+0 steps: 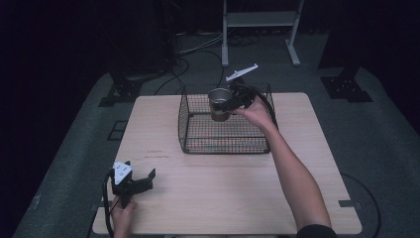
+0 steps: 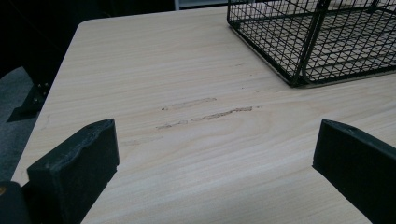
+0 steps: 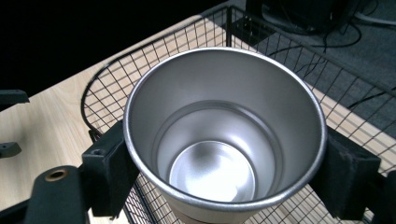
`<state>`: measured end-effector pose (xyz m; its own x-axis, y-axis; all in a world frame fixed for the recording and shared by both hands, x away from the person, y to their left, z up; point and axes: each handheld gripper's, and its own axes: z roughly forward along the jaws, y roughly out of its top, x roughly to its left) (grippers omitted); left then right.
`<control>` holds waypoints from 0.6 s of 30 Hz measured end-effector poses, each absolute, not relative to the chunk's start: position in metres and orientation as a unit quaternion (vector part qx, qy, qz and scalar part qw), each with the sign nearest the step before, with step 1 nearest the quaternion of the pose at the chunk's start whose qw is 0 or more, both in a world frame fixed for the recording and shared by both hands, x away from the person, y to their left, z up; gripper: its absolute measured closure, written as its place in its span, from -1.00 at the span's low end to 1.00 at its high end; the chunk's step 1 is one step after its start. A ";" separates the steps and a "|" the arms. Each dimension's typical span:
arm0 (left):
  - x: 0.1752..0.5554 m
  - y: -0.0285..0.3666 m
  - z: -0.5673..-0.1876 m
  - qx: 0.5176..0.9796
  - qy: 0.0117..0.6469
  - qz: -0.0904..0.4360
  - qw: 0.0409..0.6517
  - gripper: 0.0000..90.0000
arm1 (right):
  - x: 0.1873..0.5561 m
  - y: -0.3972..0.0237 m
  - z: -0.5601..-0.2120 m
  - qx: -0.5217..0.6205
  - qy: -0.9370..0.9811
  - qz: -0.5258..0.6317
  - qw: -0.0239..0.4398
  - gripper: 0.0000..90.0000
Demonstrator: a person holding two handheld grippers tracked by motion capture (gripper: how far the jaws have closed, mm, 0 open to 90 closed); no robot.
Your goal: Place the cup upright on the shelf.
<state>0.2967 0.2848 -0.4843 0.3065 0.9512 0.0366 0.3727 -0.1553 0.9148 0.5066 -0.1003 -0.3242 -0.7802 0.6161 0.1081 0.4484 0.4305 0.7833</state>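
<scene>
Upright, steel cup [image 3: 224, 135] clamped between right claw [image 3: 224, 172] jaws, above wire basket [image 1: 198, 144], left claw [image 1: 141, 179] wide open, empty.

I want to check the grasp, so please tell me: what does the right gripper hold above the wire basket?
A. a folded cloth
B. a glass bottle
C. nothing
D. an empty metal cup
D: the right gripper has its jaws clamped on both sides of the empty metal cup, held upright over the wire basket.
</scene>
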 end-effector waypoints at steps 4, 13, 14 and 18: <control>0.296 0.285 -0.484 0.684 0.484 0.335 0.432 -1.00 | 0.512 -0.098 -0.335 0.327 0.839 0.425 0.094 -0.60; 0.297 0.284 -0.484 0.683 0.485 0.334 0.432 -1.00 | 0.524 -0.093 -0.358 0.345 0.838 0.415 0.080 -0.60; 0.297 0.284 -0.484 0.684 0.485 0.334 0.431 -1.00 | 0.525 -0.092 -0.359 0.345 0.839 0.413 0.080 -0.60; 0.297 0.285 -0.484 0.684 0.485 0.333 0.431 -1.00 | 0.527 -0.088 -0.365 0.341 0.842 0.411 0.080 -0.60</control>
